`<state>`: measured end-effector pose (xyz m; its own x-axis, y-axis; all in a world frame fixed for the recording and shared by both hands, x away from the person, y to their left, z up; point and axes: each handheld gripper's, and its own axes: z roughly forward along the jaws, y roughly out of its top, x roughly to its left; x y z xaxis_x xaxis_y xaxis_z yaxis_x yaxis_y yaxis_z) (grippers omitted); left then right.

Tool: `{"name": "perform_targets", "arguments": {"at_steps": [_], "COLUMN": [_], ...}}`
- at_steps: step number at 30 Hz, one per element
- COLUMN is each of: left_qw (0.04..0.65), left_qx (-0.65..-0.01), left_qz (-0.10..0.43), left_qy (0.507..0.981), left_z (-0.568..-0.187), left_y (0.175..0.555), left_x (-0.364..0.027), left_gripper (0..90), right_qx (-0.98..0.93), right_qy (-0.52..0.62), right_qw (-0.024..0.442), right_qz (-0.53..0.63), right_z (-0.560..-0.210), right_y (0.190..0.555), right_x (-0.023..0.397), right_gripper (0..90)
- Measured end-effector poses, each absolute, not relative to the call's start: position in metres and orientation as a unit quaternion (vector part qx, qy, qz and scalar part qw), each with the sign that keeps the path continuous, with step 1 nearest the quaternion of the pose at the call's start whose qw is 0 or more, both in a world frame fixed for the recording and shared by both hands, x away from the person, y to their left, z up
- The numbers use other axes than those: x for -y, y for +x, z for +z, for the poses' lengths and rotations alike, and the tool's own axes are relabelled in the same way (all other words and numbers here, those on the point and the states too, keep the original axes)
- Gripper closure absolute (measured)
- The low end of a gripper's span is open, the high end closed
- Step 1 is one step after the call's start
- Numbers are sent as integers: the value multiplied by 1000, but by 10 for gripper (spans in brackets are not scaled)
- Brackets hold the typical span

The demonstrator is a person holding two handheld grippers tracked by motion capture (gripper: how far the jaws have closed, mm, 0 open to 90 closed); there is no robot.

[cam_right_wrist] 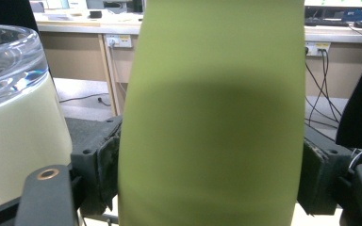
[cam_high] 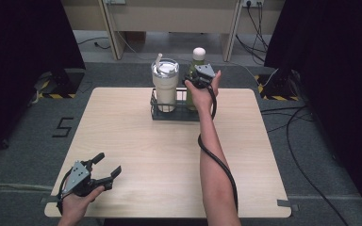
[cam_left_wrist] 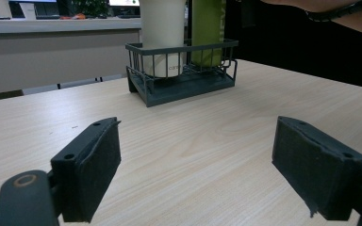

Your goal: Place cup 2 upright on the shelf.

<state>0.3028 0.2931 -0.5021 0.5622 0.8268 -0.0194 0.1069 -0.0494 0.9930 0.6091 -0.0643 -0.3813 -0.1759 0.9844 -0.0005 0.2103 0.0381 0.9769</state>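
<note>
Right gripper point(cam_high: 194, 80) outstretched, clamped around green bottle point(cam_right_wrist: 212, 117).

Black two-jaw grippers point(cam_high: 107, 165) with padded jaws, grey three-cornered plates, brass-ringed screws, and a black cable point(cam_high: 219, 162) trailing along a bare forearm

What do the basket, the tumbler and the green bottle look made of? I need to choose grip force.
Basket: dark metal wire with a matte coating, judging by thin straight bars. Tumbler: cream body, probably painted steel or plastic; its clear lid looks like glossy plastic. Green bottle: smooth matte green, likely plastic, material uncertain.
</note>
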Motion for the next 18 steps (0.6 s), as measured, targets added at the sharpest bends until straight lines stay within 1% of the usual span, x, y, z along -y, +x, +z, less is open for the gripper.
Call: {"name": "perform_targets", "arguments": {"at_steps": [2, 5, 8, 12, 18], "left_qw": [591, 591, 591, 590, 589], "left_qx": [-355, -354, -354, -355, -356], "left_qz": [304, 303, 302, 302, 303], "left_qy": [657, 658, 659, 659, 659], "left_z": [-502, -502, -503, -503, -504], "left_y": [303, 303, 304, 305, 306], "left_x": [-293, -292, -291, -292, -292], "left_gripper": [152, 152, 152, 152, 151], "right_qx": [-598, -606, -611, -619, -618], "right_qy": [502, 497, 493, 491, 487], "right_qw": [398, 394, 402, 399, 396], "right_qz": [482, 480, 471, 466, 474], "right_z": [-382, -384, -385, -388, -388], "right_y": [608, 606, 604, 601, 593], "right_x": [64, 62, 60, 63, 67], "right_gripper": [221, 173, 149, 130, 140]}}
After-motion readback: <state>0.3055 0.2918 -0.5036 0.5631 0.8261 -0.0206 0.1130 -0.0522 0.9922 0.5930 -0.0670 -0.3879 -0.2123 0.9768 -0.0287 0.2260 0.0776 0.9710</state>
